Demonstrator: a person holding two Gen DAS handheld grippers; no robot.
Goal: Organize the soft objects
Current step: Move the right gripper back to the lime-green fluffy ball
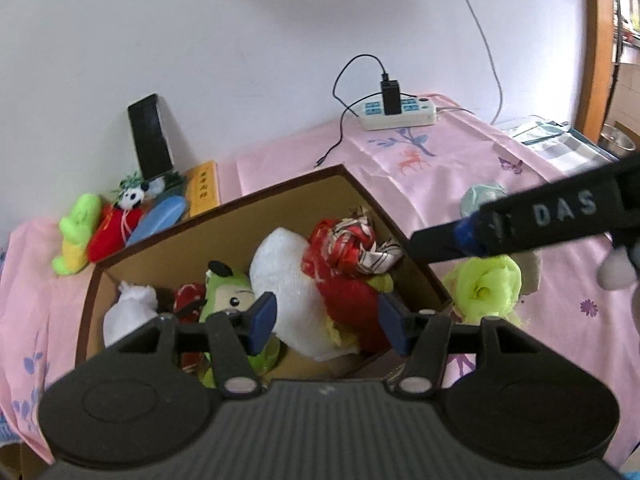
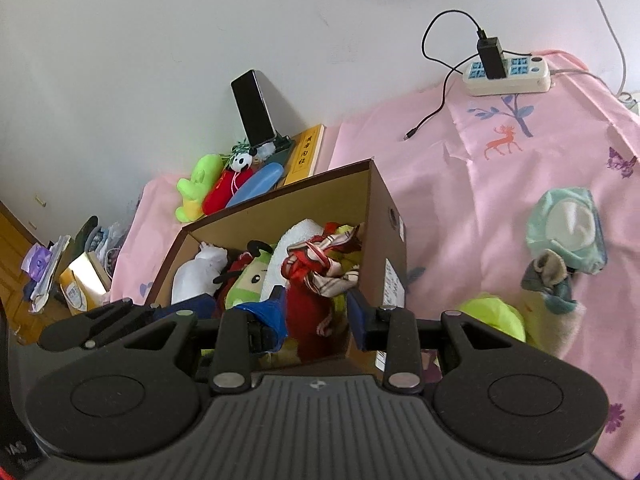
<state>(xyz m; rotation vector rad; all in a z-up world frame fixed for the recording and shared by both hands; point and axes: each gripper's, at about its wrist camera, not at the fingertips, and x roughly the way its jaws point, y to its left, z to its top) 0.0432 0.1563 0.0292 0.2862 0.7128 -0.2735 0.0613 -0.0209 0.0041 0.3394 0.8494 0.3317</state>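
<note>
Several items boxed: cardboard box (image 1: 360, 196) already holds a white plush (image 1: 288, 280), a red patterned cloth bundle (image 1: 344, 248), a green-faced doll (image 1: 228, 296), a small white toy (image 1: 128, 312) and more red fabric (exact count unclear, items overlap).
Box position: directly ahead of and below the fingertips of both grippers.
Left outside, right of fingers: lime-green soft piece (image 2: 496, 316) just beside the box wall, grey-and-cream plush (image 2: 552, 300) next to it, pale teal pack (image 2: 568, 232) beyond.
Left outside, beyond box: green plush (image 1: 76, 236), red plush (image 1: 110, 232), small panda (image 1: 132, 198) near the wall.
Progress estimate: roughly half done, judging by loose items.
Left gripper (image 1: 324, 320): fingers apart, nothing between them.
Right gripper (image 2: 318, 312): fingers apart, holding nothing.
</note>
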